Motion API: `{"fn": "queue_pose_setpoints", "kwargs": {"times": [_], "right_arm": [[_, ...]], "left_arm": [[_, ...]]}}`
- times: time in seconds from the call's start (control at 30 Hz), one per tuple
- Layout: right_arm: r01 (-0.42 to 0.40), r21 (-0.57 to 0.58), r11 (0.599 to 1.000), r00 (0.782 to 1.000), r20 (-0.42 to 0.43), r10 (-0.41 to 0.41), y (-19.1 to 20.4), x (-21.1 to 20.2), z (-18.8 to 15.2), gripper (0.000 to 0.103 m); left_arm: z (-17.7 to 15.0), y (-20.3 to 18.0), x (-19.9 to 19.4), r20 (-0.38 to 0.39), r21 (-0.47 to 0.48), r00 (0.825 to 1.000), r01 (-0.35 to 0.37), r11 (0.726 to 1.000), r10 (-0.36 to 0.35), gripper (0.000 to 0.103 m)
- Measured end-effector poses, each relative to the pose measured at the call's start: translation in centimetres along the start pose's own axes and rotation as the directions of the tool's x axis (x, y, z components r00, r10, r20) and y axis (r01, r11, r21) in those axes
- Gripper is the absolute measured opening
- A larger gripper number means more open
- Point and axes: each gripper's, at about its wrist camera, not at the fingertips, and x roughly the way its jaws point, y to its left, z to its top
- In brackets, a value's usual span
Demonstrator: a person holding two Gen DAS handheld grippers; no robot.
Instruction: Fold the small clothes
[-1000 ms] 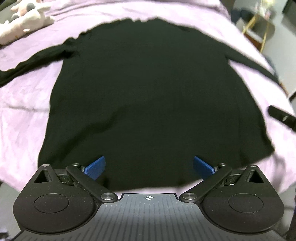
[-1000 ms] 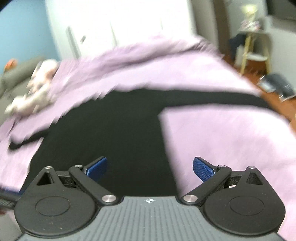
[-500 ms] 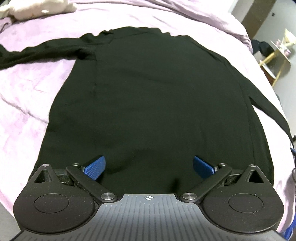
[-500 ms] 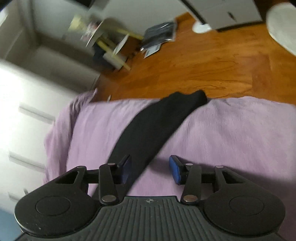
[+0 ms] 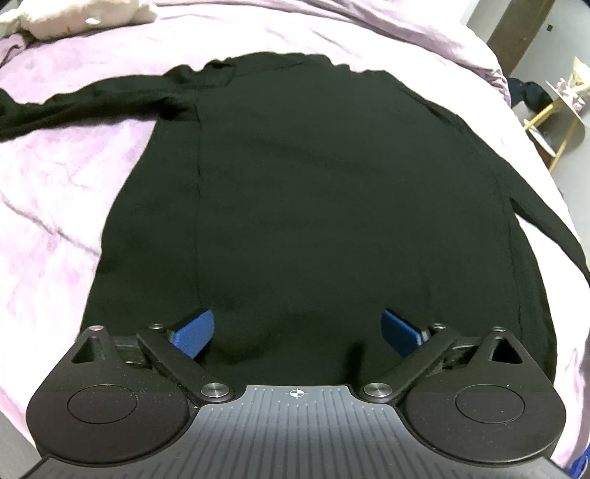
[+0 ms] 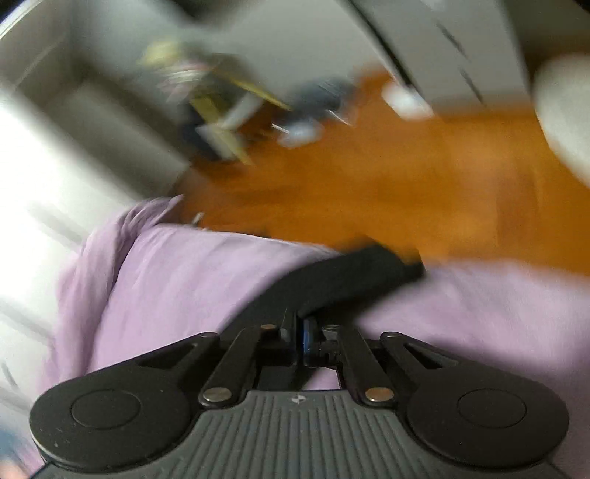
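Observation:
A black long-sleeved top (image 5: 324,206) lies flat on a lilac bed cover (image 5: 55,206), hem toward me, sleeves spread to both sides. My left gripper (image 5: 298,333) is open and empty, hovering just above the hem. In the right wrist view my right gripper (image 6: 300,337) is shut on the top's right sleeve (image 6: 354,274), whose cuff end lies near the bed's edge. That view is blurred by motion.
A pale stuffed toy (image 5: 73,18) lies at the bed's far left. A small yellow-legged side table (image 5: 556,121) stands off the bed's right side. Beyond the bed edge in the right wrist view is an orange wooden floor (image 6: 424,191) with clutter.
My right gripper swung from the top's body to the right sleeve and closed on it. My left gripper moved slightly closer over the hem and stayed open.

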Motion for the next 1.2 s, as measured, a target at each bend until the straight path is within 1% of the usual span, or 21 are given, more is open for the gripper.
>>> {"fn": "queue_pose_setpoints", "kwargs": {"times": [0.03,0.1,0.17,0.2,0.27,0.3,0.33,0.37,0.4,0.43,0.47,0.53,0.6,0.7,0.8,0.83,0.9,1.0,1.1,1.17,1.2], "right_arm": [[-0.027,-0.127,0.992,0.999,0.027,0.03,2.5,-1.0,-0.5,0.003],[-0.111,-0.39,0.914,0.989,0.043,0.138,8.1,-3.4,-3.0,0.002],[-0.23,-0.612,0.757,0.96,-0.015,0.28,13.4,-6.2,-7.1,0.002],[-0.293,-0.714,0.636,0.935,-0.076,0.346,15.9,-7.9,-10.1,0.003],[-0.373,-0.827,0.42,0.892,-0.195,0.408,18.7,-10.1,-15.6,0.003],[-0.426,-0.855,0.297,0.869,-0.295,0.398,19.7,-10.9,-18.9,0.008],[-0.474,-0.852,0.221,0.852,-0.38,0.36,20.2,-11.2,-21.5,0.025],[-0.516,-0.839,0.173,0.838,-0.453,0.303,20.6,-11.2,-23.6,0.034],[-0.557,-0.819,0.14,0.821,-0.517,0.242,20.6,-11.0,-25.5,0.039],[-0.585,-0.801,0.127,0.806,-0.557,0.2,20.3,-11.2,-27.1,0.039],[-0.594,-0.793,0.137,0.802,-0.57,0.179,19.9,-11.2,-27.7,0.039],[-0.587,-0.779,0.22,0.81,-0.564,0.162,18.9,-11.3,-27.4,0.039],[-0.571,-0.737,0.362,0.816,-0.559,0.15,17.4,-10.7,-25.9,0.039],[-0.564,-0.645,0.515,0.806,-0.567,0.173,14.5,-10.8,-24.3,0.039],[-0.56,-0.579,0.593,0.8,-0.564,0.205,11.7,-10.9,-23.4,0.038],[-0.551,-0.558,0.621,0.803,-0.557,0.211,11.2,-10.9,-22.8,0.039],[-0.546,-0.493,0.678,0.797,-0.555,0.238,9.6,-11.4,-22.1,0.038],[-0.543,-0.414,0.731,0.784,-0.561,0.265,8.7,-11.0,-21.1,0.038],[-0.545,-0.395,0.74,0.778,-0.566,0.272,9.2,-10.1,-20.9,0.038],[-0.545,-0.388,0.743,0.777,-0.567,0.273,9.2,-9.9,-21.0,0.038],[-0.544,-0.386,0.745,0.778,-0.566,0.274,9.2,-9.9,-21.0,0.038]], "left_arm": [[0.2,0.1,-0.1,0.005,-0.001,1.0,-0.002,1.0,0.002,0.098],[0.8,0.3,-0.3,0.023,-0.007,1.0,-0.005,1.0,0.005,0.098],[1.5,0.5,-0.6,0.041,-0.014,0.999,0.0,1.0,0.001,0.097],[1.9,0.5,-0.8,0.053,-0.017,0.999,0.008,1.0,-0.008,0.098],[2.6,0.5,-1.0,0.073,-0.021,0.997,0.029,0.999,-0.028,0.098],[3.0,0.4,-1.0,0.079,-0.021,0.996,0.043,0.999,-0.041,0.098],[3.4,0.4,-0.9,0.082,-0.022,0.995,0.057,0.998,-0.055,0.098],[3.9,0.3,-0.8,0.084,-0.021,0.994,0.077,0.997,-0.075,0.098],[4.2,0.2,-0.5,0.082,-0.018,0.993,0.092,0.996,-0.09,0.098],[4.7,0.1,-0.2,0.072,-0.018,0.992,0.109,0.994,-0.108,0.098],[5.2,0.0,0.3,0.058,-0.018,0.989,0.135,0.991,-0.134,0.098],[6.2,-0.5,1.3,0.041,-0.021,0.981,0.192,0.981,-0.191,0.098],[7.2,-1.4,2.3,0.033,-0.003,0.969,0.244,0.97,-0.244,0.098],[9.2,-3.2,5.1,0.003,0.003,0.956,0.294,0.956,-0.294,0.097],[11.2,-4.5,8.2,-0.039,-0.046,0.943,0.328,0.943,-0.33,0.091],[11.9,-4.9,9.1,-0.049,-0.058,0.942,0.329,0.943,-0.332,0.086],[12.7,-5.5,10.9,-0.066,-0.084,0.942,0.323,0.943,-0.329,0.082],[13.3,-6.0,12.3,-0.086,-0.107,0.93,0.348,0.931,-0.358,0.067],[13.4,-6.2,13.1,-0.087,-0.11,0.928,0.351,0.93,-0.361,0.056],[13.4,-6.2,13.4,-0.088,-0.109,0.929,0.35,0.931,-0.359,0.043],[13.5,-6.1,13.4,-0.089,-0.111,0.931,0.344,0.933,-0.354,0.028]]}}
